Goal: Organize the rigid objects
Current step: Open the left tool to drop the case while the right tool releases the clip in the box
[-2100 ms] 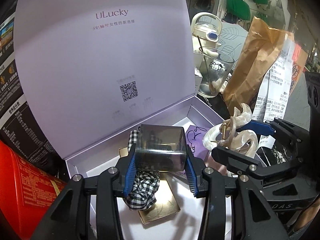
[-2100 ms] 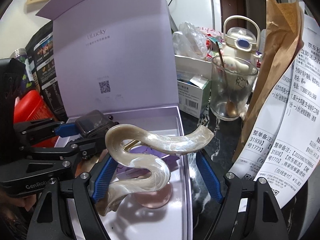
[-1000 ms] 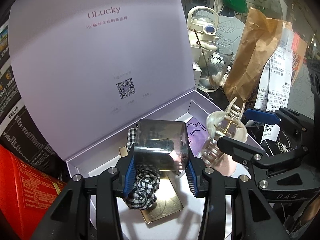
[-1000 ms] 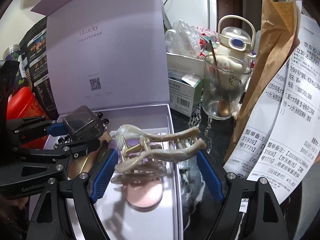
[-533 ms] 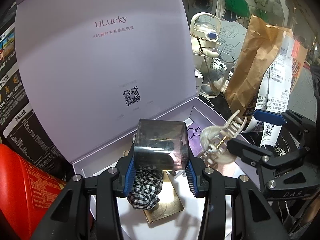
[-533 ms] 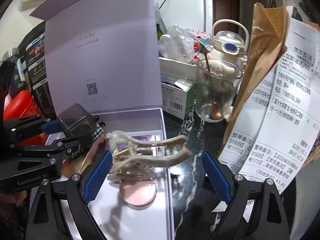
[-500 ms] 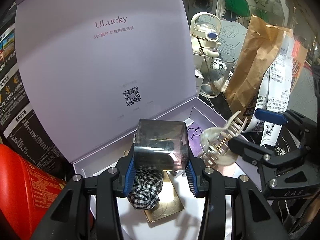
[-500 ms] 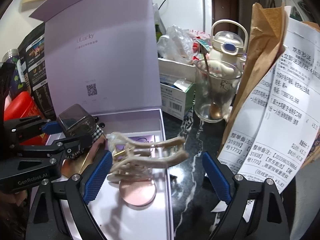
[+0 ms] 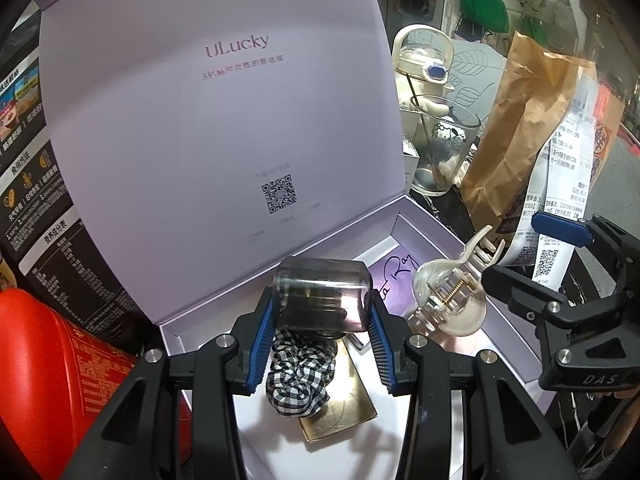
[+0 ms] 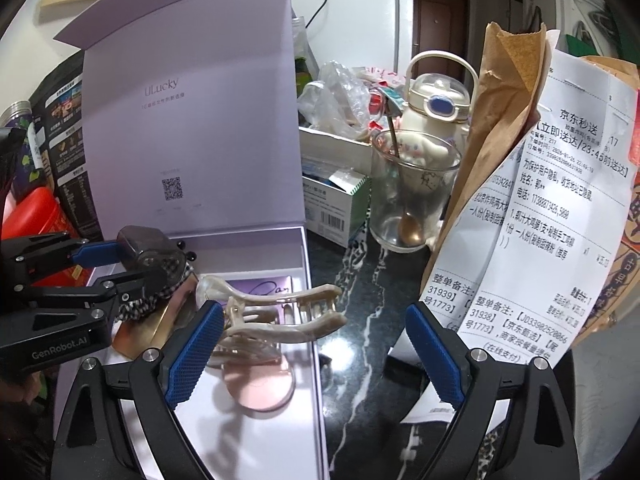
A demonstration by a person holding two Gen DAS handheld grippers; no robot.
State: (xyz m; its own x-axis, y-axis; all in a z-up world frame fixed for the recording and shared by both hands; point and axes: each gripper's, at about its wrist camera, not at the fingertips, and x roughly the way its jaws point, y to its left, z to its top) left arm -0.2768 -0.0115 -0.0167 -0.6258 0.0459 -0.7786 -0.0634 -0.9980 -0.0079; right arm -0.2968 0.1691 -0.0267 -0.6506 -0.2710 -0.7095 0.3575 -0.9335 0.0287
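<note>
Both grippers hang over my open lilac box (image 9: pixel 448 232): left gripper (image 9: pixel 322 340) clamps the smoky translucent case (image 9: pixel 322 300), awaiting space, while right gripper (image 10: pixel 312 356) spreads wide, so the pearly hair claw (image 10: pixel 272 312) rests inside, near the box's right wall.

grippers: two showing, left gripper (image 9: pixel 323 338), right gripper (image 10: pixel 310 346)
hair claws: one pearly hair claw (image 10: pixel 276 318)
smoky boxes: one smoky box (image 9: pixel 323 300)
scrunchies: one checked scrunchie (image 9: pixel 298 376)
lilac boxes: one lilac box (image 9: pixel 444 236)
glasses: one glass (image 10: pixel 412 204)
paper bags: one paper bag (image 10: pixel 504 128)
</note>
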